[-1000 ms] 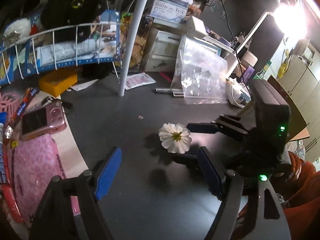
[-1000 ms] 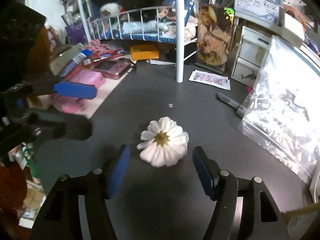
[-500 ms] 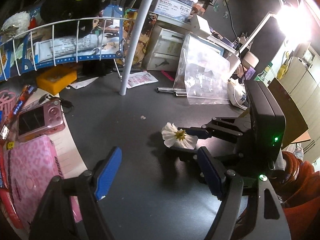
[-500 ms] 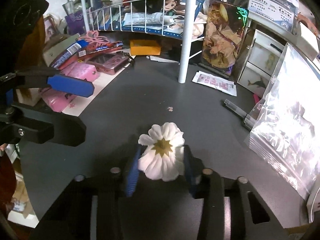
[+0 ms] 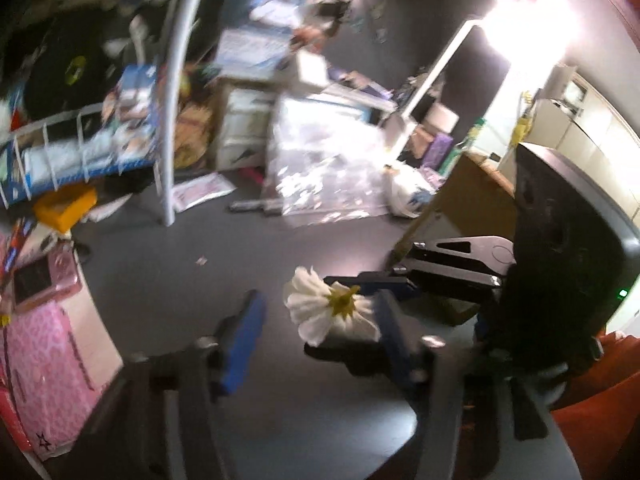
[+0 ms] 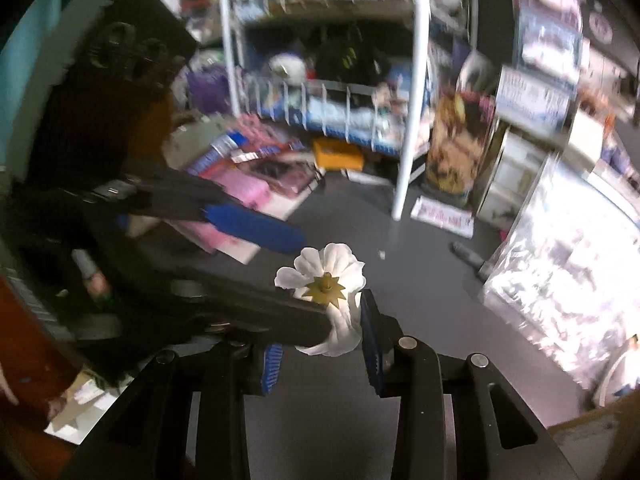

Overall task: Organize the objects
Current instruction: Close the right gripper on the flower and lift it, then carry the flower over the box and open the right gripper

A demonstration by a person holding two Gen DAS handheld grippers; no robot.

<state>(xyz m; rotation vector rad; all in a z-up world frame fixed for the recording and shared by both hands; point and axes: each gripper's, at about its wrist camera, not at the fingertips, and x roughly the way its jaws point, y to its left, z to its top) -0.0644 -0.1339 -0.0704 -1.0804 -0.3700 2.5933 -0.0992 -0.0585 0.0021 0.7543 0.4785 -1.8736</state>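
A white fabric flower [image 6: 326, 280] with a yellow centre hangs above the dark desk [image 6: 420, 280], and my right gripper [image 6: 320, 350] is shut on its lower petals. In the left wrist view the same flower [image 5: 328, 312] shows between the blue pads of my left gripper [image 5: 316, 336]. Those jaws are closing, with a gap left on the flower's left side; the right pad sits close beside the petals. The left gripper's fingers [image 6: 256, 230] reach in from the left in the right wrist view. Both views are blurred.
A white rack pole [image 5: 172, 120] stands behind, with a wire shelf [image 5: 80, 140] of boxes and plush toys. A pink camera [image 5: 40, 280], a pink case [image 5: 52, 360] and a yellow box [image 5: 66, 204] lie at the left. Clear plastic bags [image 5: 320, 168] lean at the back right.
My right gripper closed on the flower and lifted it off the desk. My left gripper's jaws narrowed and it rose toward the flower.
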